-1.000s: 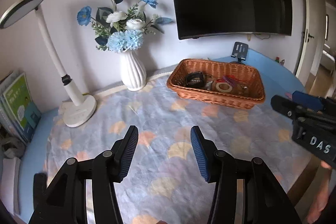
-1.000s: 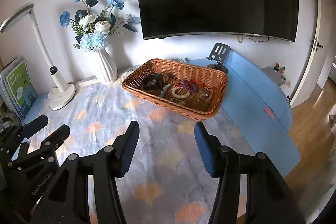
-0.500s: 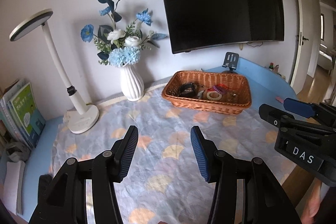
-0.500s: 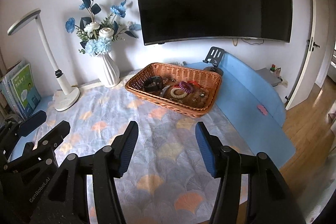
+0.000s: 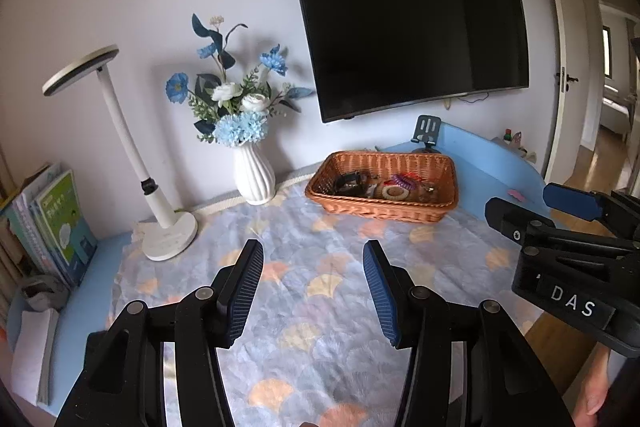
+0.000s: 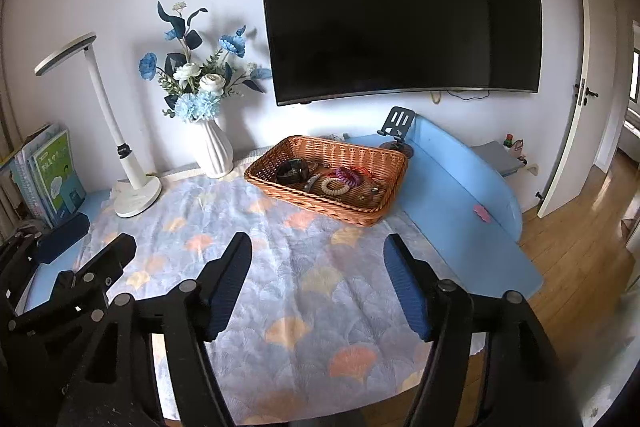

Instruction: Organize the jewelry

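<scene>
A wicker basket [image 5: 446,169] [image 6: 364,151] stands at the far side of the patterned cloth. Inside lie a dark band [image 6: 292,170], a pale beaded bracelet [image 6: 335,185], a purple coil [image 6: 347,174] and other small pieces. My left gripper [image 5: 313,289] hovers open over the near cloth, well short of the basket, with nothing between its blue pads. My right gripper [image 6: 318,283] also hangs above the near cloth; its jaws are opening and hold nothing. Each gripper shows at the edge of the other's view.
A white vase of blue flowers [image 6: 212,147] and a white desk lamp [image 6: 136,193] stand at the back left, books [image 5: 60,223] beside them. A black screen [image 6: 400,3] hangs on the wall. A phone stand [image 6: 396,127] sits behind the basket on the blue table [image 6: 460,211].
Both grippers have drawn back and risen from the basket, which now looks smaller and farther. The right gripper's fingers have spread wider apart.
</scene>
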`<state>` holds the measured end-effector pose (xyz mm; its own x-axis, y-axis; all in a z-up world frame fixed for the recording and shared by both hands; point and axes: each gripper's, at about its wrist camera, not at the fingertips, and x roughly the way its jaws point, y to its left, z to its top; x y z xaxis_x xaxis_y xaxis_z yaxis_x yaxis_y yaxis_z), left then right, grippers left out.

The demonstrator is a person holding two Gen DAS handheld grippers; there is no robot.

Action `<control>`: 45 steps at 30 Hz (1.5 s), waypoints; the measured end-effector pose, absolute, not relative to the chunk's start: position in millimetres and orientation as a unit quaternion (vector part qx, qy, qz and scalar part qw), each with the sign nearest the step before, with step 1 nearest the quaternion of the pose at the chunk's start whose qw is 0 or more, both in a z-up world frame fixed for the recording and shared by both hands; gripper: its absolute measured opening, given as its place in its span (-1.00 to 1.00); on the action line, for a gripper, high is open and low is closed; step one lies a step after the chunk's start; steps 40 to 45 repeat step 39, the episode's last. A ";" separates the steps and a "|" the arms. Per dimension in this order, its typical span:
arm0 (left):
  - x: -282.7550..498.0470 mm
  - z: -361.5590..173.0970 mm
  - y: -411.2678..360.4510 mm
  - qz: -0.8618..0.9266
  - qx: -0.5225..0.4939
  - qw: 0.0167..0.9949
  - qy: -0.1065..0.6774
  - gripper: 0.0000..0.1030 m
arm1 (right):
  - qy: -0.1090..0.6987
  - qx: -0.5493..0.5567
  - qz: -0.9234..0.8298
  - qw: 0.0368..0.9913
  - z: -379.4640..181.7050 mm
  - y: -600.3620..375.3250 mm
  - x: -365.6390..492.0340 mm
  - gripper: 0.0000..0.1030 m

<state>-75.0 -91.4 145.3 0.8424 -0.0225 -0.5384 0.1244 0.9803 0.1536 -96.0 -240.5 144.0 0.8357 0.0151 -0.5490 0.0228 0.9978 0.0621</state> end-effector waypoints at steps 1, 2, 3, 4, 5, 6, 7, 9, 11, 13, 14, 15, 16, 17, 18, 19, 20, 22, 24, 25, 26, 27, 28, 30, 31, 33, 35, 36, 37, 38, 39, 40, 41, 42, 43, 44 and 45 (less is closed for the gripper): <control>-77.4 146.5 -92.0 -0.039 0.092 0.956 0.277 0.04 | 0.286 0.034 0.000 0.958 144.7 -240.7 -97.1 0.38; -79.6 146.9 -92.3 -0.038 0.094 0.956 0.275 0.04 | 0.285 0.034 0.001 0.958 145.3 -241.2 -97.6 0.39; -81.4 147.3 -92.6 -0.037 0.095 0.956 0.274 0.05 | 0.285 0.034 0.001 0.958 145.3 -240.6 -98.8 0.39; -82.2 147.4 -92.4 -0.036 0.095 0.956 0.274 0.06 | 0.285 0.034 0.001 0.958 144.9 -240.2 -99.4 0.39; -82.9 146.9 -92.1 -0.036 0.095 0.956 0.274 0.06 | 0.286 0.034 0.002 0.958 144.3 -239.8 -100.2 0.39; -82.8 146.2 -91.8 -0.037 0.094 0.956 0.275 0.07 | 0.288 0.034 0.003 0.957 143.0 -239.4 -100.1 0.39; -82.5 145.4 -91.4 -0.037 0.093 0.956 0.276 0.07 | 0.290 0.033 0.003 0.957 141.6 -239.0 -99.6 0.39; -80.0 142.8 -90.5 -0.039 0.090 0.955 0.280 0.08 | 0.294 0.031 0.002 0.955 138.4 -238.9 -98.3 0.39; -76.0 138.9 -90.2 -0.039 0.087 0.953 0.287 0.08 | 0.298 0.030 0.000 0.954 135.3 -239.5 -95.6 0.39; -71.0 135.4 -89.4 -0.038 0.085 0.952 0.293 0.08 | 0.303 0.030 -0.001 0.953 132.4 -239.7 -89.9 0.39; -66.7 133.2 -88.4 -0.038 0.084 0.950 0.297 0.08 | 0.305 0.030 -0.002 0.952 131.0 -239.6 -87.2 0.39; -62.6 131.6 -87.4 -0.038 0.082 0.950 0.300 0.08 | 0.308 0.030 -0.004 0.951 129.4 -239.5 -83.5 0.39; -59.1 130.0 -86.7 -0.038 0.081 0.949 0.303 0.08 | 0.310 0.029 -0.004 0.950 127.4 -239.5 -78.9 0.39; -53.9 127.8 -85.8 -0.038 0.079 0.948 0.307 0.08 | 0.313 0.029 -0.005 0.949 125.3 -239.6 -74.5 0.39; -47.6 124.9 -84.9 -0.038 0.078 0.946 0.311 0.08 | 0.318 0.029 -0.006 0.948 121.9 -239.2 -68.0 0.39; -42.6 122.2 -84.2 -0.037 0.077 0.945 0.315 0.08 | 0.321 0.029 -0.007 0.947 119.5 -239.4 -64.2 0.39; -36.5 118.6 -83.7 -0.037 0.077 0.944 0.320 0.08 | 0.325 0.030 -0.007 0.945 115.8 -239.0 -57.8 0.39; -26.1 112.0 -83.3 -0.036 0.078 0.941 0.328 0.08 | 0.334 0.030 -0.006 0.942 109.8 -238.5 -46.5 0.39; -13.6 104.2 -82.3 -0.034 0.079 0.937 0.338 0.08 | 0.343 0.029 -0.004 0.939 103.2 -237.3 -34.5 0.39; -9.3 101.5 -81.7 -0.033 0.079 0.936 0.342 0.08 | 0.347 0.028 -0.003 0.937 100.1 -236.5 -29.0 0.39; -2.4 97.3 -80.4 -0.031 0.079 0.934 0.347 0.08 | 0.353 0.027 -0.002 0.935 96.1 -234.9 -22.1 0.39; 3.2 93.8 -79.2 -0.028 0.080 0.932 0.352 0.08 | 0.356 0.025 -0.001 0.934 92.8 -233.4 -16.6 0.39; 7.9 90.8 -78.0 -0.024 0.081 0.931 0.354 0.08 | 0.359 0.024 -0.001 0.933 90.3 -231.8 -12.3 0.39; 16.4 84.5 -74.9 -0.010 0.086 0.931 0.354 0.08 | 0.366 0.022 0.001 0.930 84.1 -228.4 -1.9 0.39; 19.1 82.6 -73.5 -0.004 0.088 0.931 0.354 0.08 | 0.369 0.021 0.003 0.929 81.3 -226.5 2.6 0.39; 23.7 78.3 -67.1 0.015 0.088 0.935 0.343 0.08 | 0.375 0.019 0.007 0.927 75.5 -222.3 10.7 0.39; 27.7 75.4 -60.8 0.019 0.086 0.934 0.346 0.08 | 0.379 0.017 0.013 0.925 70.2 -217.2 17.4 0.39; 30.9 72.7 -55.9 0.010 0.078 0.932 0.354 0.08 | 0.381 0.015 0.016 0.924 67.2 -212.9 20.8 0.39; 33.4 71.1 -52.1 0.003 0.070 0.930 0.361 0.08 | 0.381 0.014 0.018 0.924 66.1 -210.2 22.8 0.39; 35.5 68.8 -48.3 -0.005 0.062 0.927 0.371 0.08 | 0.381 0.014 0.021 0.924 65.0 -207.7 24.0 0.39; 37.4 66.3 -44.8 -0.010 0.058 0.923 0.380 0.09 | 0.379 0.014 0.024 0.925 63.9 -203.5 25.1 0.39; 37.4 66.3 -44.8 -0.010 0.058 0.923 0.380 0.09 | 0.379 0.014 0.024 0.925 63.9 -203.5 25.1 0.39; 37.4 66.3 -44.8 -0.010 0.058 0.923 0.380 0.09 | 0.379 0.014 0.024 0.925 63.9 -203.5 25.1 0.39; 37.4 66.3 -44.8 -0.010 0.058 0.923 0.380 0.09 | 0.379 0.014 0.024 0.925 63.9 -203.5 25.1 0.39; 37.4 66.3 -44.8 -0.010 0.058 0.923 0.380 0.09 | 0.379 0.014 0.024 0.925 63.9 -203.5 25.1 0.39; 37.4 66.3 -44.8 -0.010 0.058 0.923 0.380 0.09 | 0.379 0.014 0.024 0.925 63.9 -203.5 25.1 0.39; 37.4 66.3 -44.8 -0.010 0.058 0.923 0.380 0.09 | 0.379 0.014 0.024 0.925 63.9 -203.5 25.1 0.39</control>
